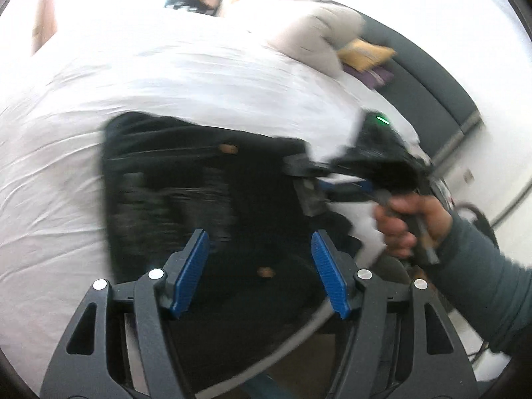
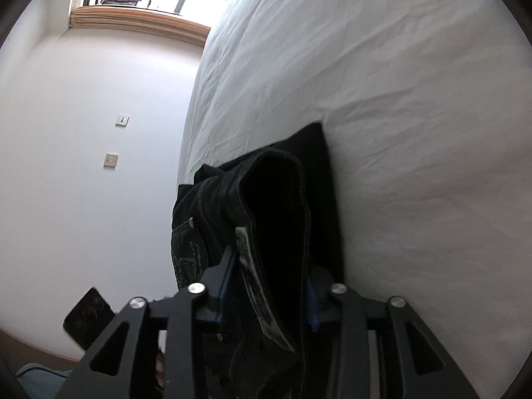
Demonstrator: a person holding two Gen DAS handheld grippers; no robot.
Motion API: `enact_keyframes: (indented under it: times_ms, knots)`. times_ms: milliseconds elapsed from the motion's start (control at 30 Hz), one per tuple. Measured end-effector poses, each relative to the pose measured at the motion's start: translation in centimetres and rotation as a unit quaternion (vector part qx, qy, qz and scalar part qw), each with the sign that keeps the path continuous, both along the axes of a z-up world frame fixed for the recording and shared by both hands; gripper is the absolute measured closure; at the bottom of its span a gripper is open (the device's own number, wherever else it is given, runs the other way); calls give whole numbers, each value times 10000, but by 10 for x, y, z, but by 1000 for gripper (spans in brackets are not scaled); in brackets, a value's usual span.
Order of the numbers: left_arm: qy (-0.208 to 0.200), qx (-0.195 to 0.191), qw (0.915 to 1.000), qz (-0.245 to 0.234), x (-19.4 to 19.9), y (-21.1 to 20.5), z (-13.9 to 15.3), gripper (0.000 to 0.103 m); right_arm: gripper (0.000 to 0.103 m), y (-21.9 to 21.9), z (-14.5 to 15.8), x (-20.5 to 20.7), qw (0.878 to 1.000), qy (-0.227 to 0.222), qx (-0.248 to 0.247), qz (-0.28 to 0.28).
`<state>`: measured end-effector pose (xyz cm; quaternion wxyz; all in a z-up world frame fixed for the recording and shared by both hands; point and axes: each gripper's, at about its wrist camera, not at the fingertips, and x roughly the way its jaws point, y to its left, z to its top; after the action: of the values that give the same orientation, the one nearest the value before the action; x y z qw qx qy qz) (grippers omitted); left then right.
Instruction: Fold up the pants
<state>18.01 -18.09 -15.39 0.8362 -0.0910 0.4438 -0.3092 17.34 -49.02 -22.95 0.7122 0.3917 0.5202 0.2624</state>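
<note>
Left wrist view: the left gripper [image 1: 260, 264] is hanging released, nothing between its pads, over black pants [image 1: 199, 186] lying folded on the white bed [image 1: 133, 76]; right wrist view: the right gripper [image 2: 266, 286] is clenching the pants' [image 2: 276, 206] waistband, long side running away along the bed's [image 2: 399, 99] edge.

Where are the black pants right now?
The pants lie folded on the white bed, ahead of the left tongs.

Black pants [image 1: 206, 179] folded, lying on white bed [image 1: 166, 79].
</note>
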Motion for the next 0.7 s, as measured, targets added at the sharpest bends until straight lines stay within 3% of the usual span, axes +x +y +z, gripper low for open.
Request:
enact_keyframes:
  times_ms: [133,267,367,433,500,600,700]
  knots:
    - [129,20,9994,315,12,25,-8,40,58,-12,23,-17,9982,-104,-487,-331]
    - [-53,148,9998,135,17,26,-15,40,57,6,53,-39,9978,-636,-31,-201]
    - [14,309,9995,63,26,9,-31,40,54,23,47,-50,9981,-599,161,40]
    - [22,652,9979,3,29,-1,-38,40,54,29,26,-55,9992,-115,-369,114]
    - [8,885,9960,-79,29,-11,-48,39,68,22,15,-62,9987,87,-507,-19]
    - [-126,1177,9929,-142,27,-19,-58,39,67,8,28,-72,9966,28,-747,-340]
    - [-89,1059,9943,-76,27,-17,-54,38,62,7,56,-74,9931,-208,-1081,-414]
